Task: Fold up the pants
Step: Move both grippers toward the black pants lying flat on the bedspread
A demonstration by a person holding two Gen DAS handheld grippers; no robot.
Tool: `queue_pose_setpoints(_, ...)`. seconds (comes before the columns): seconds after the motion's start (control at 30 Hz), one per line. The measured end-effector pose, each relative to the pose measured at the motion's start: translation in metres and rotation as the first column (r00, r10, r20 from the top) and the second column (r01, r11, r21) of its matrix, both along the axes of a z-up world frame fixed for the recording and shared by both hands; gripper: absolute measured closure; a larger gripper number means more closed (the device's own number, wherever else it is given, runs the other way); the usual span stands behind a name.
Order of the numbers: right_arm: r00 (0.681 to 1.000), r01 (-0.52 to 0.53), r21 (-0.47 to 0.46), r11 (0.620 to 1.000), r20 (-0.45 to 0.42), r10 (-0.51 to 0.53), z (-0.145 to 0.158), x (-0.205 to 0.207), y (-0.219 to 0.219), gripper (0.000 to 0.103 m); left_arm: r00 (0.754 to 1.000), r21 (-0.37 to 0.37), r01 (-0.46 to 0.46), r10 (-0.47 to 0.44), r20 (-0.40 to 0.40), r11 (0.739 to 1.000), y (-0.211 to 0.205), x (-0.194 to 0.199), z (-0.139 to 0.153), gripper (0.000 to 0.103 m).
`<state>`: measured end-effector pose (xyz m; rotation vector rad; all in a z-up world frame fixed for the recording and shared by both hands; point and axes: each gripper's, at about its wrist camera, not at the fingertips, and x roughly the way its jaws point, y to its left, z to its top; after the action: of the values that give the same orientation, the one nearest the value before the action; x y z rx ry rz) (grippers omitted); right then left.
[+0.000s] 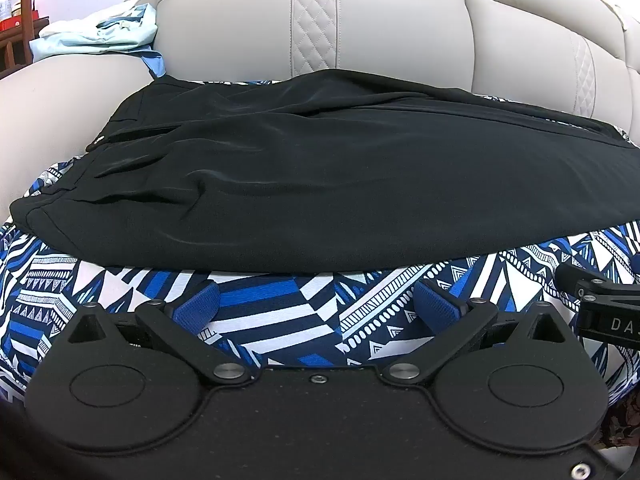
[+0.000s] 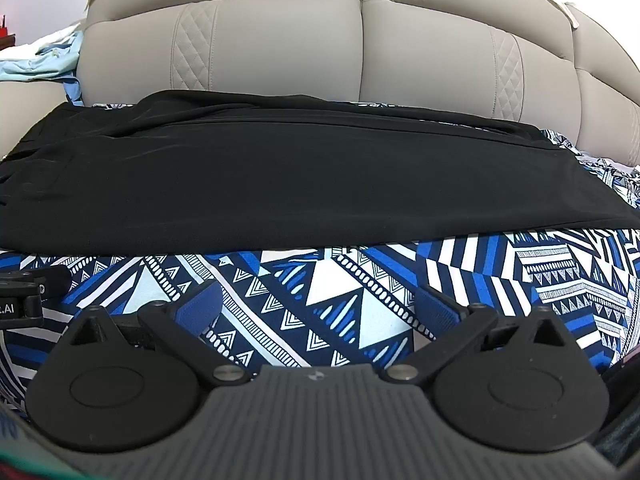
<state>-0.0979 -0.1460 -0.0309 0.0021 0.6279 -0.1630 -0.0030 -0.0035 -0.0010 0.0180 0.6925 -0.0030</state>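
Left wrist view: left hand-held gripper [image 1: 316, 306] released, blue pads [image 1: 198, 304] spread wide, nothing between them. It hovers over the blue-and-white geometric-print cover [image 1: 280, 320], just short of the near edge of the black pants [image 1: 320, 176]. Pants lie flat across the cover, long axis 9-to-3 o'clock, waistband end at 9 with a pocket opening and gathered wrinkles there. One layer looks doubled over the other lengthwise, seam line running toward 2 o'clock; can't fully confirm from this angle. Beige leather sofa backrest [image 1: 360, 28] at 12. Light blue garment [image 1: 100, 36] heaped on the armrest at 10–11. Part of the right hand-held gripper [image 1: 604, 300] enters at 3 o'clock, state not readable here.

Right wrist view: right hand-held gripper [image 2: 320, 308] also released, pads [image 2: 436, 312] apart, empty, over the print cover [image 2: 340, 300], near the pants' front edge but not touching. Pants [image 2: 280, 184] span most of the frame, leg end tapering toward 3 o'clock. Sofa backrest [image 2: 280, 40] at 12. Light blue garment [image 2: 44, 60] at 10. Left hand-held gripper's side [image 2: 28, 292] visible at 9.
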Motion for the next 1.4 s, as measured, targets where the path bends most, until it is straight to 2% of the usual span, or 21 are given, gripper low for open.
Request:
queue_pose_setpoints(1.1, 1.0, -0.001, -0.003, 1.0, 0.002, 0.001, -0.001, -0.003, 0.001, 0.0, 1.0, 0.009, 0.001, -0.001, 0.0, 1.0, -0.001, 0.001, 0.0, 0.0)
queue_pose_setpoints(1.23, 0.999, 0.002, -0.009, 1.0, -0.033, -0.002, 0.006, -0.005, 0.003, 0.0, 0.998, 0.022, -0.058, 0.058, -0.033, 0.998, -0.007, 0.002, 0.004, 0.0)
queue_pose_setpoints(1.3, 0.999, 0.001, -0.019, 1.0, -0.051, -0.002, 0.011, -0.001, 0.006, 0.0, 0.996, 0.005, -0.051, 0.052, -0.07, 0.999, -0.004, 0.004, 0.011, 0.0)
queue_pose_setpoints(1.4, 0.999, -0.049, -0.026, 0.998, 0.003, 0.049, 0.034, 0.001, 0.008, 0.0, 0.997, -0.062, -0.049, 0.045, -0.059, 0.997, 0.01, 0.01, 0.03, 0.0)
